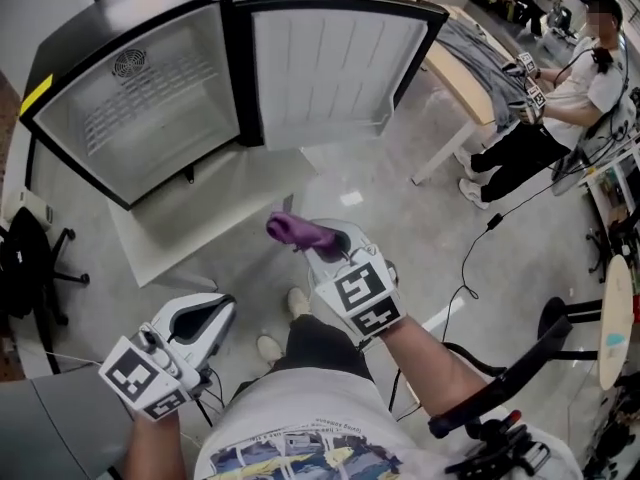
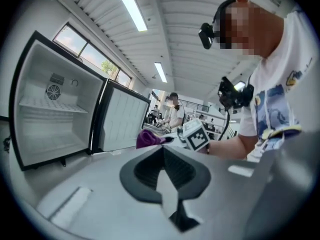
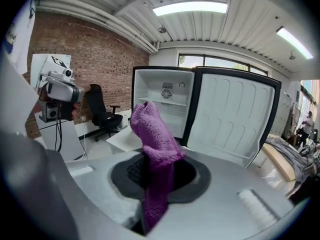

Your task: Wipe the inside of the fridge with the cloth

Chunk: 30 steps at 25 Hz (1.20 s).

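Right claw (image 3: 159, 171) clamped on crumpled purple cloth (image 3: 152, 129); left claw (image 2: 164, 169) together, empty.

- The cloth (image 3: 155, 134) drops into the slot between the closed jaws of the right gripper (image 3: 159, 176), so its lower end is hidden; in the head view only its purple tip shows past the housing
- In the right gripper view the cloth covers part of the inside of the fridge (image 3: 162, 91), and the gripper's grey body cuts off the foot of the door (image 3: 232, 116)
- In the left gripper view the people (image 2: 172, 115) beyond the door are too small to tell what they are doing
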{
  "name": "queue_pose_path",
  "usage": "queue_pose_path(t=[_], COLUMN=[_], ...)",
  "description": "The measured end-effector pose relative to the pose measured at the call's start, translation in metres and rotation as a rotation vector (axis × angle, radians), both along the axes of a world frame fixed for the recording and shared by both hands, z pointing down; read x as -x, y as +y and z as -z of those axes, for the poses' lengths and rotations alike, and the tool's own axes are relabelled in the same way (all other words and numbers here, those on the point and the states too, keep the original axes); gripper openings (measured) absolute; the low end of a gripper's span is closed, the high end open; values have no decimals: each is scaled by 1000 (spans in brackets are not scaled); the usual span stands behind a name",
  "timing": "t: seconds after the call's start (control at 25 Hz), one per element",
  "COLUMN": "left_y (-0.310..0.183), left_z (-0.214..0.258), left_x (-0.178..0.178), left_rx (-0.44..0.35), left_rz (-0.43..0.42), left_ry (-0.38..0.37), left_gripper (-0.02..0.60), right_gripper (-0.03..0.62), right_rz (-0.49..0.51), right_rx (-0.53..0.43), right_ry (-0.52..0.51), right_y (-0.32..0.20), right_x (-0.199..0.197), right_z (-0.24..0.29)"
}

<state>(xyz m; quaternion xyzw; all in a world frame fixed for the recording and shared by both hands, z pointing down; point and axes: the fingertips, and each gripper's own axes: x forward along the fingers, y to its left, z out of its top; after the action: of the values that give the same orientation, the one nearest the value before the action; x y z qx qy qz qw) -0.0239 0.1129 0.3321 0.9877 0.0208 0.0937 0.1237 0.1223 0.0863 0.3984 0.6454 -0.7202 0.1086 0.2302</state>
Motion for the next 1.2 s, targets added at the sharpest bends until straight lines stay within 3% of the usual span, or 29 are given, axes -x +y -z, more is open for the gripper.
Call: queue_pose_path(t=[0.4, 0.56, 0.84, 1.2], left_y=[37, 64, 137, 191], left_z=[13, 22, 19, 10], left_x=[21, 3, -44, -66], left_rx=[-89, -58, -78, -87], left_rz=[152, 215, 269, 292], left_ry=[2, 50, 25, -26], left_gripper=[6, 6, 6, 6], right_gripper=[54, 54, 54, 54], right_rz=[177, 228, 296, 368], right_rx=[-59, -64, -69, -88], right_ry=[-22, -67, -108, -109], right_y=[33, 67, 139, 182], right_x=[33, 24, -16, -31], right_z=[26, 28, 26, 35])
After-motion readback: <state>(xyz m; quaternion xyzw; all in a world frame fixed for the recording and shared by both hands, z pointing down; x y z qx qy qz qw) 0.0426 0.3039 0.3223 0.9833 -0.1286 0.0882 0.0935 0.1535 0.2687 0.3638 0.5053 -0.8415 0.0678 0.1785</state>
